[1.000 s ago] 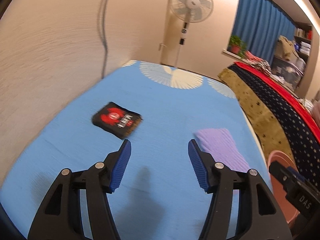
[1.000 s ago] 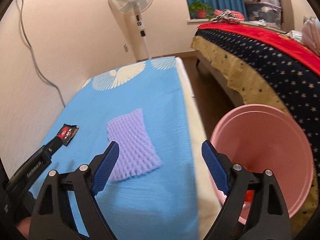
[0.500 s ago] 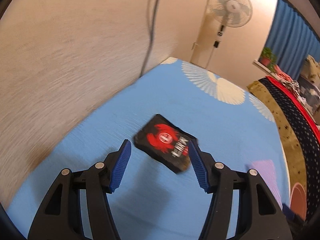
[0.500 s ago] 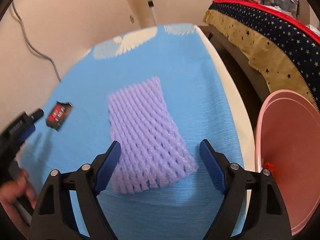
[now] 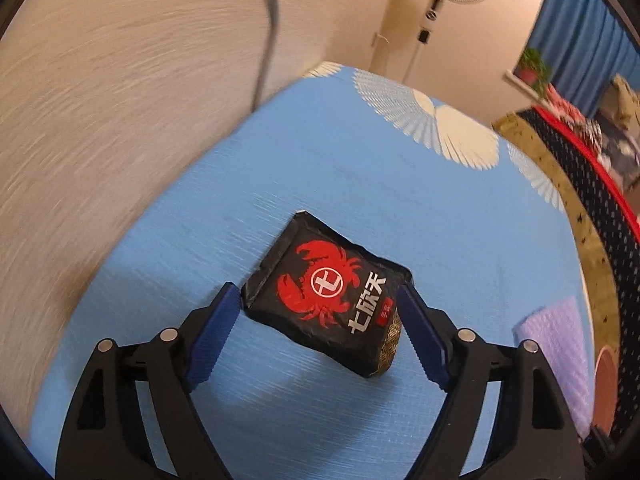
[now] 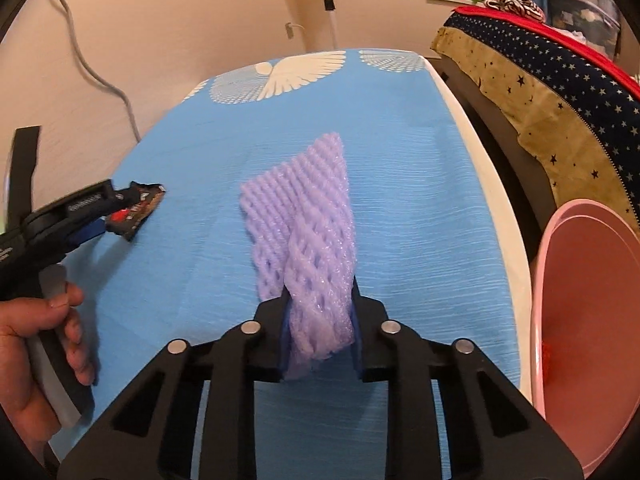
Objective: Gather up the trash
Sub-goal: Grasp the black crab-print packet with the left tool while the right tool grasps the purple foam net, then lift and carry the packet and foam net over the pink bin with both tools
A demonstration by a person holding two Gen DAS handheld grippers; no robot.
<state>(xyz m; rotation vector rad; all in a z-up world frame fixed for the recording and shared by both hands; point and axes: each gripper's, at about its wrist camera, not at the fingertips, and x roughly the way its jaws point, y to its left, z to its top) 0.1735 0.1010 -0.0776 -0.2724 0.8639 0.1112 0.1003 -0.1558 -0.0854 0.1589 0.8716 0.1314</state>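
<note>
Left tongs (image 5: 320, 320): spread wide, jaws just been opening, black snack packet (image 5: 326, 294) between them, pads beside its edges, no squeeze seen. Packet flat on blue-covered worktop (image 5: 360, 184), long axis slanting across gap, so closing should catch its short sides.

Right tongs (image 6: 320, 320): jaws just been closing, now pinching near end of purple foam net (image 6: 304, 220); net's long axis runs straight away from tongs.

Pink bin (image 6: 592, 320): beside worktop's right edge, nearer right hand; judged drop point.

black crab packet (image 5: 326, 294) lies between the left gripper's (image 5: 320, 300) spread fingers (image 5: 212, 330).
</note>
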